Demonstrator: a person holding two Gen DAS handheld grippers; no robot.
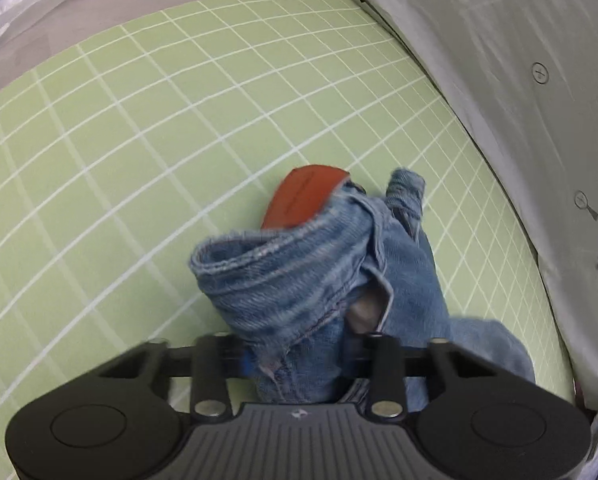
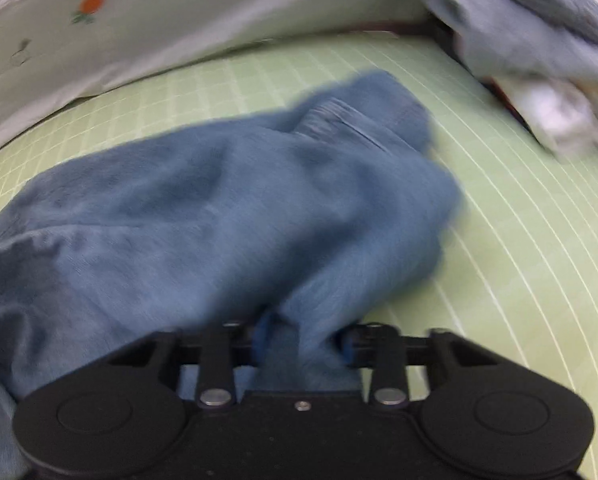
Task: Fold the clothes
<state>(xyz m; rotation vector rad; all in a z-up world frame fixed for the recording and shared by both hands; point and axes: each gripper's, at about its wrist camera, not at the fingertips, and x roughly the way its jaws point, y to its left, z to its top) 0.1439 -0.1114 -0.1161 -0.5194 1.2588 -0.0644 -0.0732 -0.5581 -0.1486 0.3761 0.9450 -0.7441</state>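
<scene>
A pair of blue jeans lies bunched on the green grid mat. In the left wrist view my left gripper is shut on the jeans near the waistband, with a red-orange leather patch showing past the denim. In the right wrist view my right gripper is shut on another part of the same jeans, which spread away over the mat in a blurred heap. The fingertips of both grippers are hidden under the cloth.
A pale sheet with small carrot prints borders the mat on the right in the left view and stands at the back in the right view. A pile of other clothes lies at the mat's far right corner.
</scene>
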